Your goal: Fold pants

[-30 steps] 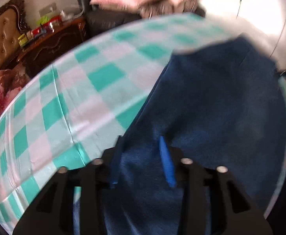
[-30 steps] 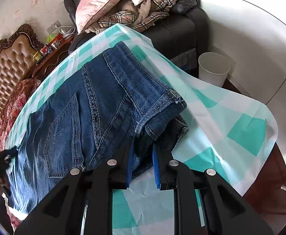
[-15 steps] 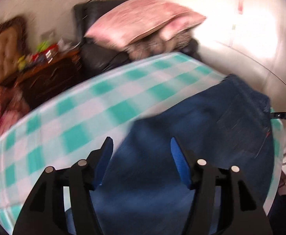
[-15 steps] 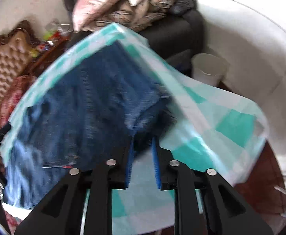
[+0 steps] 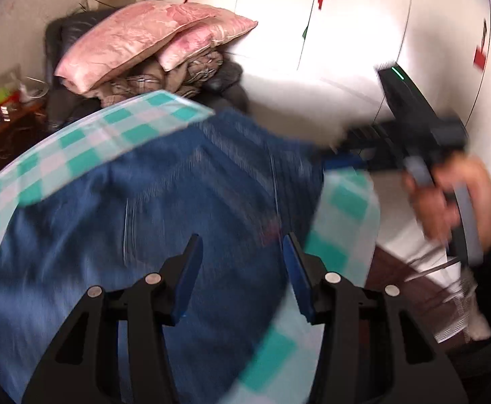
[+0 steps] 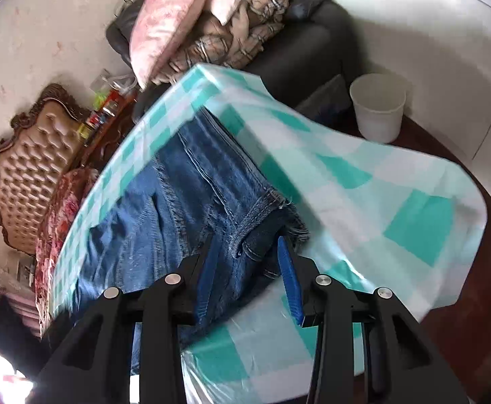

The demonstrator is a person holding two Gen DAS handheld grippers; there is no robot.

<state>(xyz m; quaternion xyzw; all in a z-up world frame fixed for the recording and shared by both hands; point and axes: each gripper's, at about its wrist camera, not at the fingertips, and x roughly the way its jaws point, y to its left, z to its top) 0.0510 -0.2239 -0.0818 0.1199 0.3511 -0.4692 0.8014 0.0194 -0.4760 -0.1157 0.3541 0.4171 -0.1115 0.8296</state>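
- Lying flat on the checked cloth (image 6: 397, 181), the jeans (image 6: 178, 202) run away from me toward the sofa (image 6: 299, 50); in the left wrist view the jeans (image 5: 185, 202) fill the middle of the frame, blurred.
- My left gripper (image 5: 242, 269) stands wide apart, blue pads (image 5: 188, 276) clear of the denim on both sides, with nothing between them. It hangs above the jeans; I cannot tell whether it touches the fabric.
- My right gripper (image 6: 249, 276) is parted to a middling gap. The folded waistband corner sits at the mouth of that gap, between the fingertips (image 6: 287, 269). The denim does not look pinched on either side, though blur leaves contact with the left pad uncertain.
- In the left wrist view the right gripper (image 5: 343, 160) shows at the far edge of the jeans, my right hand (image 5: 447, 195) on its handle. Its tips are too smeared there to read.
- The cloth (image 5: 117, 131) shows beyond the jeans and in a band to their right, draping over the table edge.
- The near edge of the jeans runs under my left fingers and out of the bottom of the frame.
- Surroundings: pink pillows (image 6: 178, 23) stacked on plaid bedding on the sofa; a white bucket (image 6: 378, 107) on the floor just beside the cloth's hanging corner; a tufted chair (image 6: 26, 168) at left behind the table.
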